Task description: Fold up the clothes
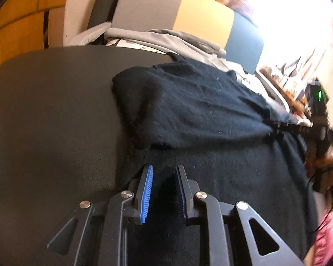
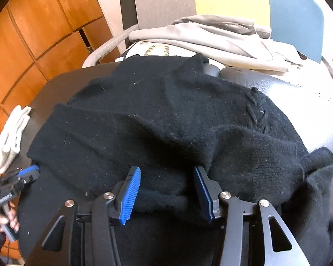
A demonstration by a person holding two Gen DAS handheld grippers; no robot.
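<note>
Orange wood panelling backs a dark round table (image 2: 44,195), and the black knit sweater (image 2: 166,122) lies spread over most of its top, one sleeve folded across the body and a bunched end trailing toward the right edge. Beyond the far edge a grey garment (image 2: 211,35) is heaped on a chair, and a white cloth (image 2: 11,133) sits at the left edge. The sweater looks soft, thick and limp: it should drape and sag when lifted, cling to itself, and stretch if pulled by one point, so I would judge a hem or sleeve edge the best place to pinch, with both hands spaced apart. The right gripper (image 2: 167,190) stands about half open over the near edge, a rolled fold of knit lying between its blue pads (image 2: 131,195) without being squeezed. The left gripper (image 1: 164,188) is narrower, with dark knit filling the gap between its pads; whether it pinches that cloth or merely rests over it I cannot tell. Lint shows on the wool, so it likely snags easily.
</note>
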